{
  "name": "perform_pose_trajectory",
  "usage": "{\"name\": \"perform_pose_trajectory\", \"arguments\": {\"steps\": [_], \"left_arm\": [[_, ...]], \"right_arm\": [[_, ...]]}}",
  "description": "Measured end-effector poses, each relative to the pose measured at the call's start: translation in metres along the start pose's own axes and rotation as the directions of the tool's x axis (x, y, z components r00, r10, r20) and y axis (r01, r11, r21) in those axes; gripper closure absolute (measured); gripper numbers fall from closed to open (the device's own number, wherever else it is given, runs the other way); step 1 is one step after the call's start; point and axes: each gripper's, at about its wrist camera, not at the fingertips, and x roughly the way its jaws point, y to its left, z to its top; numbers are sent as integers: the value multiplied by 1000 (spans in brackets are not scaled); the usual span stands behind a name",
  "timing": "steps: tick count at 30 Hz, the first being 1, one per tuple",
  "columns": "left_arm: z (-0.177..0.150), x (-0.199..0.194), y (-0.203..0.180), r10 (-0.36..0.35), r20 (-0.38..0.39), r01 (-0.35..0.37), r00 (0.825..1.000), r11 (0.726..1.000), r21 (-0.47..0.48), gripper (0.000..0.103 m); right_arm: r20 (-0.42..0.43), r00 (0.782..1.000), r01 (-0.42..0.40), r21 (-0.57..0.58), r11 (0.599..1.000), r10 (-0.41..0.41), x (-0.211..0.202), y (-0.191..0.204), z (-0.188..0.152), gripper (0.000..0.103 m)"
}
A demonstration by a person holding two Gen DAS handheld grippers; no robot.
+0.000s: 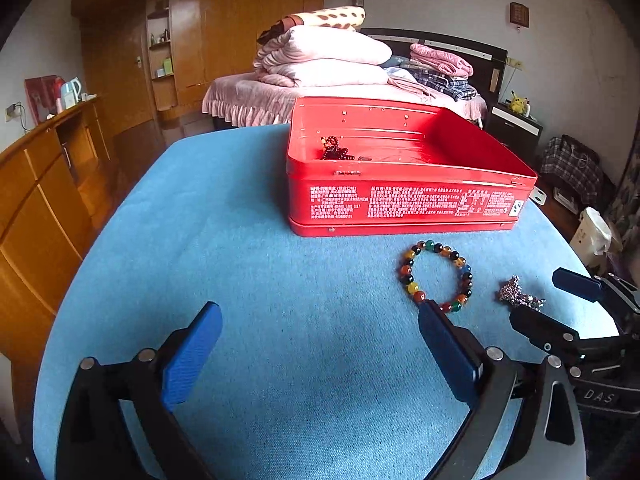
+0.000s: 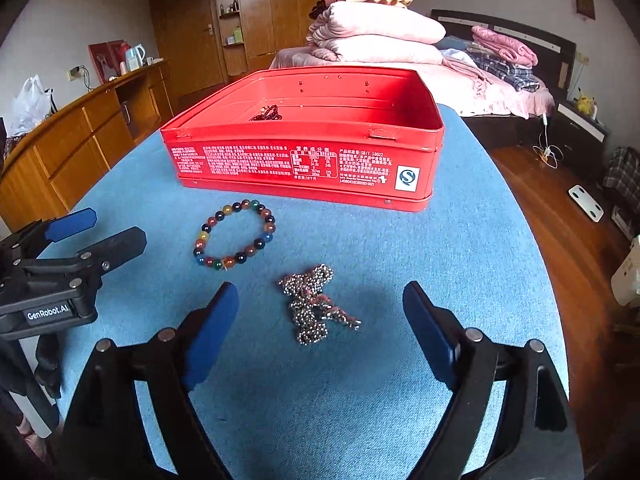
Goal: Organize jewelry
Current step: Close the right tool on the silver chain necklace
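Two pieces lie before the tin [image 2: 304,168]: stiff bracelet [image 2: 234,234], grippable across its beads; limp chain [image 2: 316,304], best pinched mid-heap; both grippers [image 1: 320,354] [image 2: 320,332] gape wide, holding nothing.

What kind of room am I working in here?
A home bedroom, most likely: a bed stacked with folded quilts, a wooden wardrobe behind, and a blue-covered table holding the red tin.
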Motion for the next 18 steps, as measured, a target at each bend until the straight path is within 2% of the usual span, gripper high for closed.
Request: {"name": "perform_pose_trajectory", "arguments": {"steps": [7, 9, 13, 18], "left_arm": [[-9, -3, 6, -7, -17, 6, 1000, 1000, -8, 6], [-9, -2, 9, -8, -21, 8, 1000, 1000, -17, 6], [-11, -2, 14, -20, -30, 19, 999, 999, -40, 6], [-14, -2, 17, -34, -37, 32, 999, 998, -53, 6]], "right_arm": [[-34, 999, 7, -9, 1000, -7, 5, 5, -2, 20], [-50, 999, -1, -5, 1000, 0, 8, 4, -1, 32], [-56, 998, 24, -15, 1000, -24, 9, 5, -3, 42], [-52, 998, 28, -44, 999, -31, 9, 11, -5, 64]]}}
